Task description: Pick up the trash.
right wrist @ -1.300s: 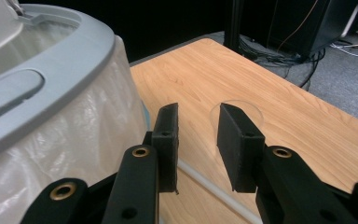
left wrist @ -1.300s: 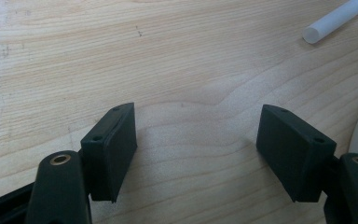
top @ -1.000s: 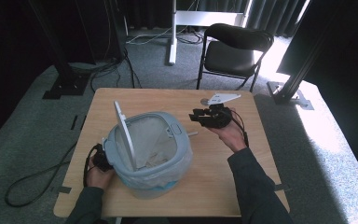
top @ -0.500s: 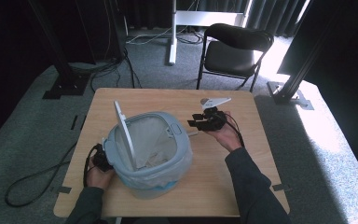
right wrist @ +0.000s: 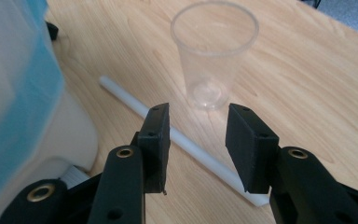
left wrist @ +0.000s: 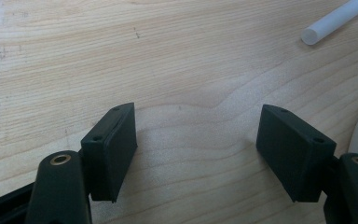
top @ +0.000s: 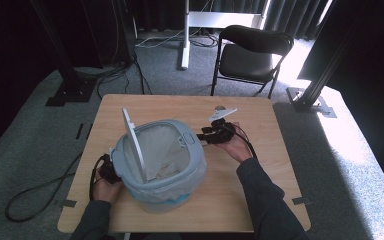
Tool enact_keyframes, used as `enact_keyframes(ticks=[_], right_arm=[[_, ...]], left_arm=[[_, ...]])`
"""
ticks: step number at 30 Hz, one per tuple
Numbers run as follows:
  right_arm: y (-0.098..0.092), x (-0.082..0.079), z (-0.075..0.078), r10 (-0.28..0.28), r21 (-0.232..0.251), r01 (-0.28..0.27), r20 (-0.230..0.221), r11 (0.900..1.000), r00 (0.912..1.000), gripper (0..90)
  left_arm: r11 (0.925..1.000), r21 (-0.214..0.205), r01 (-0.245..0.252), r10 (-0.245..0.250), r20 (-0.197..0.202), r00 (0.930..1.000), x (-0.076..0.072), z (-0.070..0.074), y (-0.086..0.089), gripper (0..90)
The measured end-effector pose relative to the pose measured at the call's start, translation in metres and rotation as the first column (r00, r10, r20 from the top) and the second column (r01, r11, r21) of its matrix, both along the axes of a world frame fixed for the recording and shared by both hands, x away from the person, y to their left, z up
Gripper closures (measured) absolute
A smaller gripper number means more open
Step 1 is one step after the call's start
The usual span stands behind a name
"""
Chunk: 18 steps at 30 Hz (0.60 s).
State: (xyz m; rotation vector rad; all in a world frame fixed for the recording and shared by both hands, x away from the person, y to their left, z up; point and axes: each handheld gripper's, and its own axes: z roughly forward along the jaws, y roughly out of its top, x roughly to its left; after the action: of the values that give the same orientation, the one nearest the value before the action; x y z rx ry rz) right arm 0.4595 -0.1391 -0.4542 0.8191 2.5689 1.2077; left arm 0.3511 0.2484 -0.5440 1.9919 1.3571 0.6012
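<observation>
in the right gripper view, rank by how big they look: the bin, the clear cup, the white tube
1. bin, largest, though closest to the camera and cut off by the frame
2. clear cup
3. white tube, longer than the cup is tall but much thinner, so that ranking is unsure

From my seat, the bin [top: 162, 165] stands on the table [top: 260, 195], left of centre, its lid [top: 132, 142] upright at its left rim. My left claw [top: 111, 171] sits against the bin's left side; my right claw [top: 206, 136] is just right of the bin. By the bin's foot lies a tube [right wrist: 177, 140], with a cup [right wrist: 213, 53] standing just beyond it.
</observation>
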Motion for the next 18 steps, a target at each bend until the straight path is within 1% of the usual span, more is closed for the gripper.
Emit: enact_keyframes(ticks=[4,5,7,11,14,18], right_arm=[[-0.002,0.006,-0.018,-0.015,-0.029,0.014,-0.02,0.9995,0.9997,59.7],[-0.003,0.008,-0.022,-0.016,-0.03,0.015,-0.024,0.9994,0.9996,59.7],[-0.003,0.01,-0.03,-0.019,-0.043,0.018,-0.027,0.9989,0.9995,59.8],[0.0,0.013,-0.04,-0.013,-0.074,0.011,-0.032,0.9972,0.9994,59.8],[0.005,0.015,-0.047,-0.011,-0.092,0.007,-0.048,0.9957,0.9988,59.7],[0.011,0.019,-0.054,-0.001,-0.131,-0.005,-0.044,0.9914,0.999,58.6]], left_arm=[[1.0,0.0,0.0,0.0,0.0,1.0,0.0,0.0,0.0,28.8],[1.0,0.0,0.0,0.0,-0.002,1.0,0.0,0.0,0.0,28.8],[1.0,0.001,0.002,-0.002,-0.002,1.0,0.0,0.0,0.0,28.7],[1.0,0.001,-0.001,0.001,0.0,1.0,0.0,0.0,0.0,28.8],[1.0,0.001,0.0,0.0,-0.002,1.0,0.0,0.0,0.0,28.8],[1.0,0.001,-0.001,0.001,-0.002,1.0,0.0,0.0,0.0,28.8]])
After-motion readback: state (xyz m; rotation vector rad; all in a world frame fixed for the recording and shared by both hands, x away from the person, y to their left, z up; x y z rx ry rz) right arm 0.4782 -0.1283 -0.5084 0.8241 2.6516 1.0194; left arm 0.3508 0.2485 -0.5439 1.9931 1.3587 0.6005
